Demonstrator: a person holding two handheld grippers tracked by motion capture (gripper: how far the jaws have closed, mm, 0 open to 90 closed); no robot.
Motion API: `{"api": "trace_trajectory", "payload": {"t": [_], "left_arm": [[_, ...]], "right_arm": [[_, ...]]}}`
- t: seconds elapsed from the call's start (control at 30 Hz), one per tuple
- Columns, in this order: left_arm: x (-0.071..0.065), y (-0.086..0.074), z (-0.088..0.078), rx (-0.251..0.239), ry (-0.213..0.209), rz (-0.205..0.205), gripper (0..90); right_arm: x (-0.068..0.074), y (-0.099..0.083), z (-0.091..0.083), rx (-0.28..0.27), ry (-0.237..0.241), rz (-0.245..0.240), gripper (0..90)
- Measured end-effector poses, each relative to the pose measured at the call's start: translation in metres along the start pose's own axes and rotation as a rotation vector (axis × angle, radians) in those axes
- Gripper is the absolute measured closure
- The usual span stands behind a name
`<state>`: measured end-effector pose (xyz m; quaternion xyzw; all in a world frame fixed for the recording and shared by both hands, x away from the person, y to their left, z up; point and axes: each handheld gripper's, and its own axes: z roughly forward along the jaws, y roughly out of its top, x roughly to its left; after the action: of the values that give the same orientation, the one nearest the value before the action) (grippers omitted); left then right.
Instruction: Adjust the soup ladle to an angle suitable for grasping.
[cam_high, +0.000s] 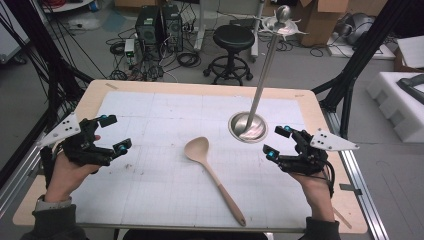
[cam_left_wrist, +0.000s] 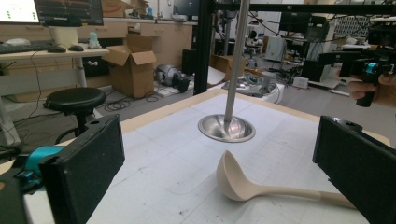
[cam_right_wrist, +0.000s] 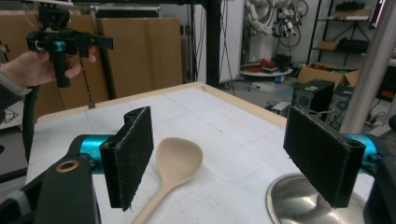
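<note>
- The beige, smooth-bowled serving spoon (cam_high: 214, 177) lies flat near the middle of the table (cam_high: 150, 89), its bowl toward the far edge and its handle running toward the near right corner.
- The left gripper (cam_high: 115, 133) hovers near the table's left edge, jaws spread wide with nothing between them.
- The right gripper (cam_high: 277, 141) hovers near the right edge, jaws spread and empty.
- A polished steel stand with a round base and upright pole (cam_high: 248, 126) sits just left of the right gripper, beyond the spoon's bowl.
</note>
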<state>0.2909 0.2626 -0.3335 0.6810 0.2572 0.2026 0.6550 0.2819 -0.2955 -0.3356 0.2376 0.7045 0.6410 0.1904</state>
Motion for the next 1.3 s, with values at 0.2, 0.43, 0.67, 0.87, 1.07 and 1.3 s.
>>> {"api": "trace_trajectory", "payload": {"t": [0.2, 0.43, 0.67, 0.87, 1.07, 1.3], "left_arm": [[0.001, -0.002, 0.001, 0.008, 0.0, -0.003, 2.6], [0.002, -0.003, 0.001, 0.021, 0.002, -0.01, 2.6], [0.003, -0.003, 0.0, 0.019, 0.005, -0.016, 2.6], [0.004, -0.004, 0.0, 0.022, 0.005, -0.017, 2.6], [0.006, -0.005, -0.001, 0.027, 0.01, -0.021, 2.6], [0.007, -0.005, -0.002, 0.026, 0.011, -0.024, 2.6]], "right_arm": [[0.011, -0.008, 0.016, 0.063, 0.089, -0.044, 66.2], [0.024, -0.018, 0.03, 0.072, 0.085, -0.072, 89.5], [0.035, -0.022, 0.036, 0.089, 0.08, -0.002, 89.7], [0.041, -0.036, 0.047, 0.171, 0.152, 0.045, 89.8], [0.051, -0.048, 0.06, 0.238, 0.196, 0.036, 89.8], [0.066, -0.068, 0.07, 0.326, 0.252, 0.063, 89.8]]}}
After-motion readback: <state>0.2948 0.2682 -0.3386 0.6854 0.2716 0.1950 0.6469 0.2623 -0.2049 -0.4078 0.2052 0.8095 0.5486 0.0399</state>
